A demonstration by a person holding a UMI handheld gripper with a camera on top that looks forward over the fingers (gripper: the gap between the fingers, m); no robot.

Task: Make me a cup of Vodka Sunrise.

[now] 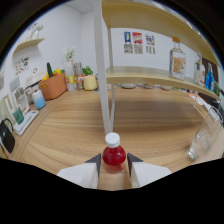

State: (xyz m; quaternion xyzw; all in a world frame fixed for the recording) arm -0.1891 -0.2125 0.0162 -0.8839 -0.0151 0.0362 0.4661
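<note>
A small bottle of red liquid with a white cap stands upright between my two fingers, low over the wooden table. My gripper is shut on it, a dark pad pressing on each side of its body. The bottle's base is hidden between the fingers. A clear empty glass stands on the table ahead to the right, well apart from the fingers. A clear liquor bottle stands on the wooden shelf beyond.
A white shelf post rises just beyond the red bottle. Far left on the table are an orange basket, a yellow cup, a blue and white cup and a black object.
</note>
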